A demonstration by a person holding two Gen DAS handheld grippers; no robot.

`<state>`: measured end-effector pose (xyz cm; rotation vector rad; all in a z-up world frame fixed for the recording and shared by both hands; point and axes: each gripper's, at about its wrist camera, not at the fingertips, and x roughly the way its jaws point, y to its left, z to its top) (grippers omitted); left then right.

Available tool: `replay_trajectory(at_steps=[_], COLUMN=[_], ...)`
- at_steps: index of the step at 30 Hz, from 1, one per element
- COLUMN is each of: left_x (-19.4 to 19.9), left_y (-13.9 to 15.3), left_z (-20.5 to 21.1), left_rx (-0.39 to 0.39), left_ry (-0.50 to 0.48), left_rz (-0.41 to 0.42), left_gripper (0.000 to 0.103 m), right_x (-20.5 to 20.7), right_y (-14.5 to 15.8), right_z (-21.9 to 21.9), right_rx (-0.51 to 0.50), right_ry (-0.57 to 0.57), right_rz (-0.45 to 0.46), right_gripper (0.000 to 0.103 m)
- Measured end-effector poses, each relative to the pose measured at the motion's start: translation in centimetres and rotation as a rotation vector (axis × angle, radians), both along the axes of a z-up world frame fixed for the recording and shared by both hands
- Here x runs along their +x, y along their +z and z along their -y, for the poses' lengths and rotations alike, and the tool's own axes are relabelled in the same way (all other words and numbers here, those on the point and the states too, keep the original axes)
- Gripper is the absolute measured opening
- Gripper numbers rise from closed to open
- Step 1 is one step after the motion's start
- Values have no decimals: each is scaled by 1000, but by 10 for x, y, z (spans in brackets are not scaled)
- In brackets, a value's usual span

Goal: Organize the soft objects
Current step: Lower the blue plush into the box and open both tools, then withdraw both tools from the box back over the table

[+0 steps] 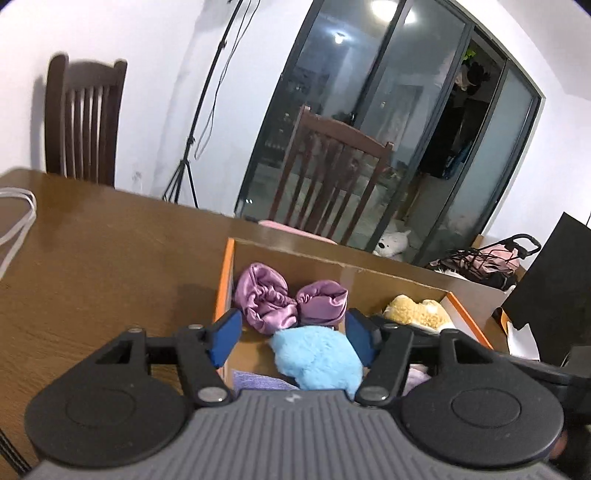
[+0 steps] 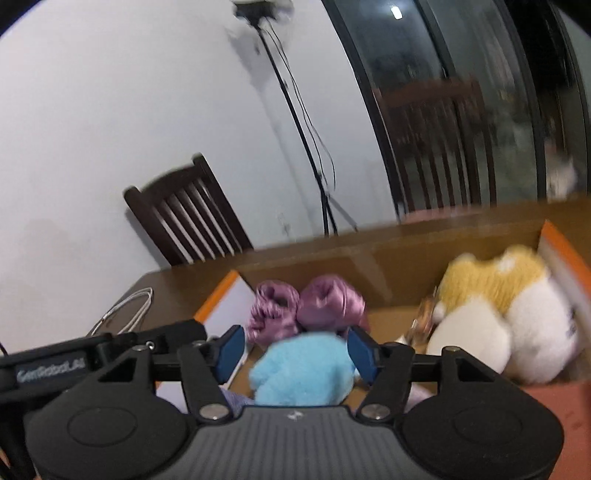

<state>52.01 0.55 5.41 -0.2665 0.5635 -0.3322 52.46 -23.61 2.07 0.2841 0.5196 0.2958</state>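
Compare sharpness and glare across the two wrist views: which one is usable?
Left wrist view: sharp, the blue plush and purple satin bundles are crisp; ceiling-light glare on the glass door; fisheye bends the door frames. Right wrist view: motion blur smears the yellow-and-white plush, the chair and the box; only the right hand-held gripper stays sharp. Use the left.

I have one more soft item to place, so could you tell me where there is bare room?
Free: the wooden table left of the box, up to the white cable. Crowded: the box, holding purple satin bundles, a blue plush and a yellow plush.
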Motion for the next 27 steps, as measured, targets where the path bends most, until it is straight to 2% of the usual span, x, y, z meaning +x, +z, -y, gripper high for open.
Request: replay_trajectory(at_steps=[3,7,10,12,15,20,27], left_x=[-33,-94,-142,-174,-219,-286,-352], left_y=[12,22,33,40,46,51,49], left_z=[-1,-5,-11,-16,-21,-22,-19], left_rx=[2,81,141,183,209,214,214], left_ry=[-13,-34,-8,7,17,13,32], left_rz=[43,106,154,184,222,284,340], left_gripper=[72,75,82,85,90,96,100], right_x=[-25,-68,-108,-138,-185,-260,-333], right_y=[19,44,61,72,84,91,86], right_z=[12,37,55,66,78,87,88], right_rx=[-9,-72,-130,-156,-193,-234,-262], right_ry=[8,6,-10,-14,-21,-43,-66], right_rz=[45,86,120,140,175,239,287], right_gripper=[65,70,74,81,83,87,91])
